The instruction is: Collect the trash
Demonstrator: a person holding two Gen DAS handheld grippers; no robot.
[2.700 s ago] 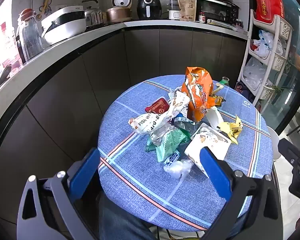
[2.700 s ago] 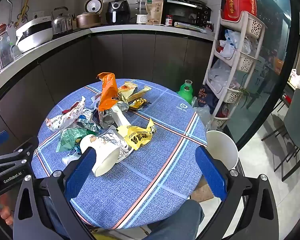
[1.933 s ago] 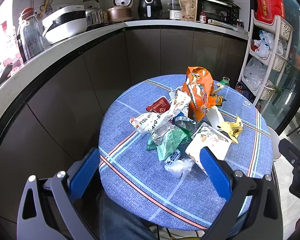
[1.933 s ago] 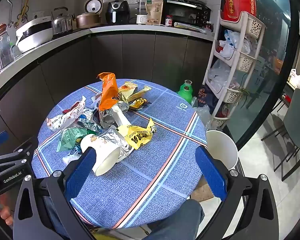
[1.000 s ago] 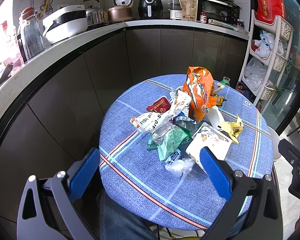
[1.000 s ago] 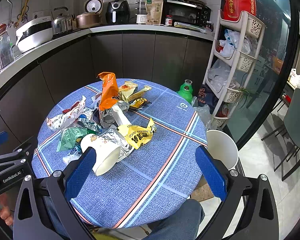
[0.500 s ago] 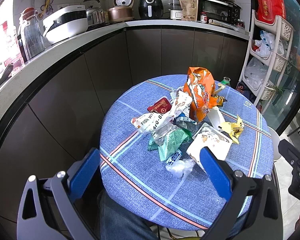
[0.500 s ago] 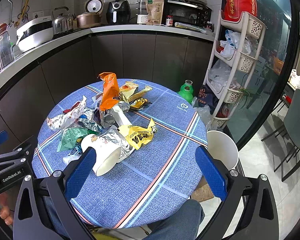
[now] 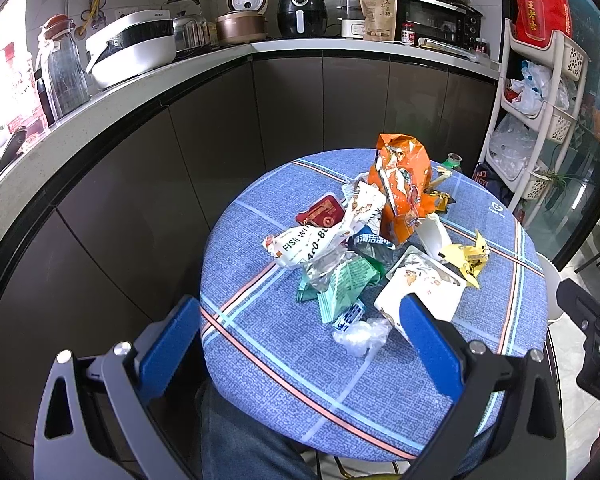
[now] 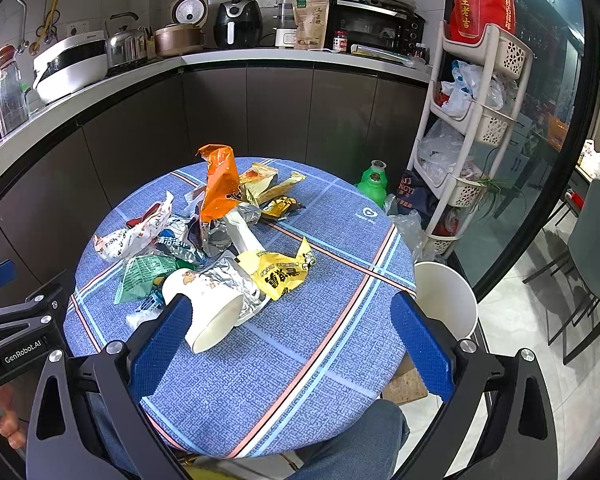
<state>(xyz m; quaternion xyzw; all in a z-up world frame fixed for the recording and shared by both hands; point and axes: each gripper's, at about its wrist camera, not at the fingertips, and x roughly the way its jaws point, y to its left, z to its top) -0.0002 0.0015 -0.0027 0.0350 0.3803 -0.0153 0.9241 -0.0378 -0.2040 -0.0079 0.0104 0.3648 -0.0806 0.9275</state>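
A heap of trash lies on the round blue table (image 9: pixel 284 364) (image 10: pixel 300 364): a tall orange snack bag (image 9: pixel 402 196) (image 10: pixel 220 182), a white fish wrapper (image 9: pixel 320 236) (image 10: pixel 134 234), a green wrapper (image 9: pixel 346 286) (image 10: pixel 142 274), a yellow wrapper (image 9: pixel 470 258) (image 10: pixel 282 270), a tipped white paper cup (image 9: pixel 424 294) (image 10: pixel 204 304) and a clear plastic scrap (image 9: pixel 362 334). My left gripper (image 9: pixel 300 336) is open and empty over the table's near edge. My right gripper (image 10: pixel 290 332) is open and empty, its left finger next to the cup.
A white bin (image 10: pixel 446 300) stands on the floor by the table's right edge. A green bottle (image 10: pixel 372 180) and a white rack (image 10: pixel 472 120) stand behind. A dark counter (image 9: pixel 140 92) with appliances curves around the back. My lap shows below the table.
Both views have shifted only slightly. Nothing has been picked up, and both grippers stay open.
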